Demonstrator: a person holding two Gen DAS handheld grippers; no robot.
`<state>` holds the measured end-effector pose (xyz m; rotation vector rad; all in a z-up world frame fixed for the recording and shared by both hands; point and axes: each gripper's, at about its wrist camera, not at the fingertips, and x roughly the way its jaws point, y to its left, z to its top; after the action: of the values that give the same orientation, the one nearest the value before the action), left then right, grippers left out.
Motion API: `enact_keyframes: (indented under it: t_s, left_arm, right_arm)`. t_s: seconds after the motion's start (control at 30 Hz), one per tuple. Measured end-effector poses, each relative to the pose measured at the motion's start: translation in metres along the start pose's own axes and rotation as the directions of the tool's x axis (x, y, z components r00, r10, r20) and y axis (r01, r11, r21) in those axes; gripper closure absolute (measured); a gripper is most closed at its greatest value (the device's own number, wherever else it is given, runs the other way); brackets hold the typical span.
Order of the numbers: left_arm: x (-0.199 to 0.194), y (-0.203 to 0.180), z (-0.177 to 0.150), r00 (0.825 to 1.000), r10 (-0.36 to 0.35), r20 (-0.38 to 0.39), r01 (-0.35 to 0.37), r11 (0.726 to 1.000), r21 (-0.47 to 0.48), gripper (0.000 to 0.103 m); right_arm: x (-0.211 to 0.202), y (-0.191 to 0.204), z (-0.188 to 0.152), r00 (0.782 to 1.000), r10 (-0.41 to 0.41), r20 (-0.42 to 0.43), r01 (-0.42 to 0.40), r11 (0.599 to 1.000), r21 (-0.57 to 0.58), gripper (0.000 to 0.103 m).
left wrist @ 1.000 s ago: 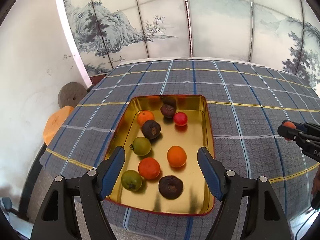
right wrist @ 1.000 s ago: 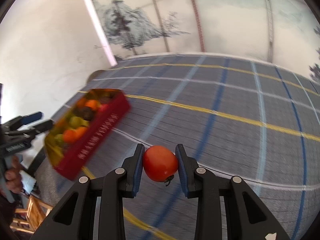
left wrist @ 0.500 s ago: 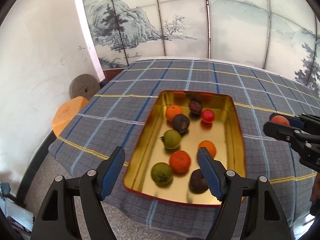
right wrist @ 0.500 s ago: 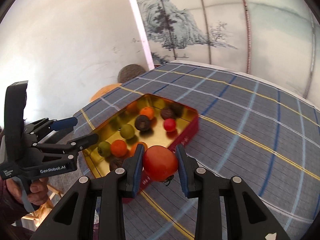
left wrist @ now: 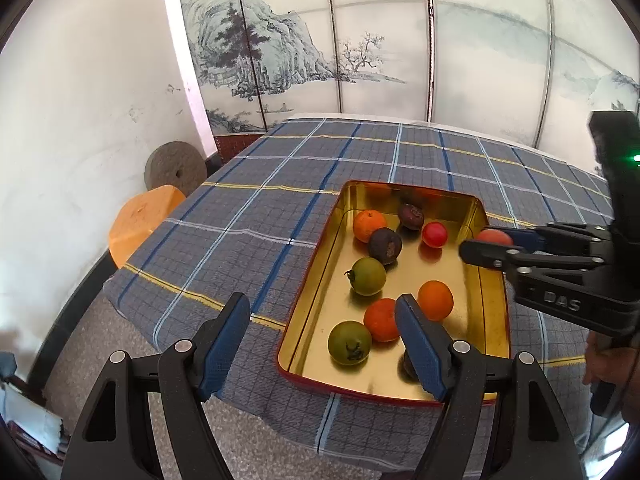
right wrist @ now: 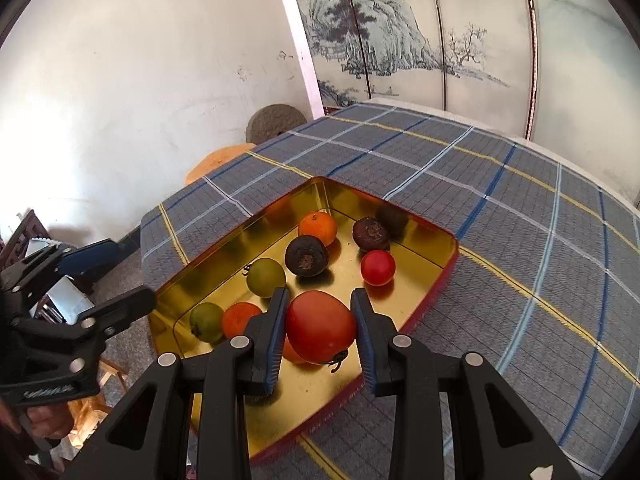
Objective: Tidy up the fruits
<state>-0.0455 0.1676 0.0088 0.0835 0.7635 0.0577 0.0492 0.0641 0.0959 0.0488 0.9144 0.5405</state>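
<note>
A gold tin tray with red outer walls (left wrist: 494, 312) (right wrist: 248, 220) lies on the checked tablecloth and holds several fruits: oranges, green fruits, dark purple fruits and a small red tomato (right wrist: 377, 267) (left wrist: 434, 234). My right gripper (right wrist: 320, 330) is shut on a large red tomato (right wrist: 321, 332) and holds it above the tray's near right part; that tomato also shows in the left wrist view (left wrist: 494, 237) over the tray's right rim. My left gripper (left wrist: 322, 342) is open and empty at the tray's near left corner.
The table with the blue-grey checked cloth (left wrist: 256, 216) (right wrist: 520, 208) stands against a painted screen. An orange stool (left wrist: 140, 224) and a round grey stone (left wrist: 176, 168) sit on the floor to the left, by the white wall.
My right gripper has carried the large tomato left, from beside the tray to above its inside. My left gripper has drawn back and to the left; the tray now sits further right in its view.
</note>
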Motion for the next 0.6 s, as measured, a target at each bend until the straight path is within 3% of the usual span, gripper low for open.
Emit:
enact_keyframes:
  t_s: [0.23, 0.3, 0.43, 0.53, 0.6]
  left_arm:
    - [-0.007, 0.001, -0.002, 0.999, 0.011, 0.036, -0.012, 1.000, 0.007, 0.028]
    - [-0.009, 0.000, -0.002, 0.999, 0.015, 0.043, -0.016, 1.000, 0.008, 0.027]
    - [-0.009, 0.000, -0.001, 0.999, 0.013, 0.031, -0.014, 1.000, 0.004, 0.025]
    - [-0.012, 0.003, -0.001, 0.999, 0.012, 0.037, -0.012, 1.000, -0.011, 0.025]
    - [-0.015, 0.005, 0.000, 0.999, 0.000, 0.035, 0.000, 1.000, -0.017, 0.023]
  right_arm:
    - [0.018, 0.000, 0.004, 1.000, -0.013, -0.025, 0.013, 1.000, 0.001, 0.072]
    - [0.021, -0.001, 0.006, 1.000, -0.001, -0.019, 0.001, 1.000, 0.011, 0.067]
    - [0.016, 0.001, 0.011, 1.000, 0.009, 0.012, -0.009, 1.000, 0.014, 0.044]
    - [0.001, 0.009, 0.011, 0.998, 0.004, 0.055, -0.004, 1.000, -0.010, 0.042]
    - [-0.010, 0.015, 0.009, 0.996, -0.003, 0.088, 0.005, 1.000, -0.025, 0.035]
